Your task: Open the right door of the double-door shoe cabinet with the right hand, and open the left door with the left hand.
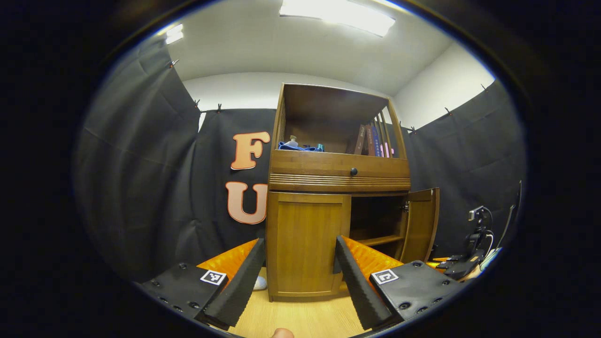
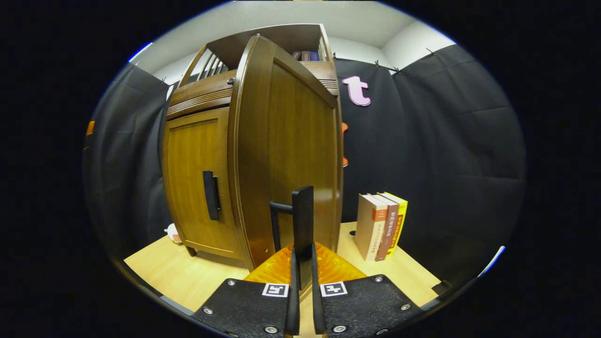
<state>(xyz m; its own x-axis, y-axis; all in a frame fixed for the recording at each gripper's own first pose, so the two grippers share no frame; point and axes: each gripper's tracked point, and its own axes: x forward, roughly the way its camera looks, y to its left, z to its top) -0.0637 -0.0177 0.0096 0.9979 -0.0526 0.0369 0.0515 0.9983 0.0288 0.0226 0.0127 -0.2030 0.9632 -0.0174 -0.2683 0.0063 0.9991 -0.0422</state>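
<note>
The right door (image 2: 286, 155) stands swung open, its handle (image 2: 302, 220) pinched between the right gripper (image 2: 302, 263) fingers. The left door (image 1: 307, 244) stays closed; the left gripper (image 1: 298, 267) hovers before it, jaws spread. Books (image 2: 380, 225) stand beside the cabinet (image 1: 335, 173) in the right gripper view.

The spines of the books (image 2: 381, 226) on the table carry print, seemingly too small to read. Square black-and-white marker tags (image 2: 304, 289) sit on the right gripper's body.

Right door (image 1: 419, 224) swung wide; books (image 2: 381, 226) stand just beside its outer face.
</note>
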